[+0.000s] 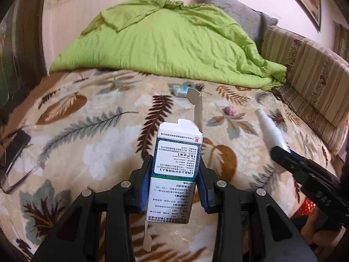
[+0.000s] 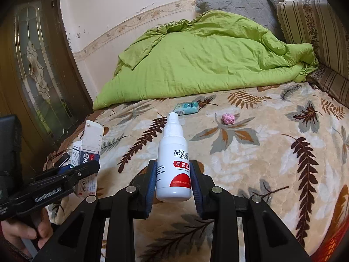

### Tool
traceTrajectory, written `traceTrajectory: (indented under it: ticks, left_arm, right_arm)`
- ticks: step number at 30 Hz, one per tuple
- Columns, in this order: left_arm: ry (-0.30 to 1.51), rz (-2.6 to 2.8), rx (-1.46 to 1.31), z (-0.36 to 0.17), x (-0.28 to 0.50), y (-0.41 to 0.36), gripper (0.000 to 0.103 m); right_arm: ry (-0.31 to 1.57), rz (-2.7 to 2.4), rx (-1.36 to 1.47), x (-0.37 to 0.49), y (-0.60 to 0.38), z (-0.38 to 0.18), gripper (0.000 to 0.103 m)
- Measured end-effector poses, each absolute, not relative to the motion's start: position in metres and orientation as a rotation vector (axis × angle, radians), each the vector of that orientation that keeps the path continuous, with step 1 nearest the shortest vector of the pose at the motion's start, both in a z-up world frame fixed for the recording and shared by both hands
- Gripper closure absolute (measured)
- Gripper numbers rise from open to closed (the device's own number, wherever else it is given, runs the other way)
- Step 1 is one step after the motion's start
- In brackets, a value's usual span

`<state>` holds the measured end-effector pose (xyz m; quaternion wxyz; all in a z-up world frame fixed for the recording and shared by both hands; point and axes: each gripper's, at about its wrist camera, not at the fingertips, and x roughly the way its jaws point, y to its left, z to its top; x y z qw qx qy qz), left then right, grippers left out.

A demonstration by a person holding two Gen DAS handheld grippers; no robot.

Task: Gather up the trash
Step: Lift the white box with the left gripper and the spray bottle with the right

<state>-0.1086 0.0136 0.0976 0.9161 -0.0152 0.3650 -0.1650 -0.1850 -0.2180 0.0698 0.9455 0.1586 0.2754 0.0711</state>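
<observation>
Plush fleece with a leaf print in brown, grey and tan covers the whole bed (image 1: 91, 144), and a crinkled lime-green duvet (image 1: 165, 43) is heaped at the far end. From the left wrist camera, the left gripper (image 1: 174, 172) is clamped on a white cardboard medicine box (image 1: 176, 163) with a dark-bordered printed label, blue ribbed pads pressing both long sides. The box's end flaps hang open, one sticking out forward and one dangling back toward the camera. Further out on the blanket there's a small teal tissue pack (image 1: 180, 90) and a crumpled pink paper ball (image 1: 230, 110), both well apart from the jaws. Off to the right, the right gripper (image 1: 281, 150) comes in with a white spray bottle (image 1: 269, 128) poking out of it. A pair of glasses (image 1: 15, 163) lies at the left edge.

Right wrist camera: the right gripper (image 2: 173, 176) is squeezing the smooth white plastic spray bottle (image 2: 173, 161), red-and-white label facing up, nozzle pointing away toward the tissue pack (image 2: 186, 107). The pink ball (image 2: 228, 118) sits on the blanket just right of the nozzle line, clear of everything. At the left, the left gripper (image 2: 87, 168) holds the box (image 2: 90, 142), and a hand (image 2: 26, 233) wraps its handle. A striped cushion (image 2: 316, 28) and a grey quilted pillow (image 2: 240, 5) are up by the wall.
</observation>
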Motion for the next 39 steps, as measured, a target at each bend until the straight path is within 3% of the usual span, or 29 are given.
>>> traceTrajectory:
  ticks: [14,39]
  left_arm:
    - [0.659,-0.213,0.095,0.077,-0.093,0.0,0.067]
    - [0.676,-0.19,0.119,0.061,-0.083,0.001,0.067]
  right_arm:
    - [0.641,0.208,0.28,-0.159,-0.188,0.058,0.07]
    - [0.676,0.206,0.259,-0.147,-0.176,0.046,0.07]
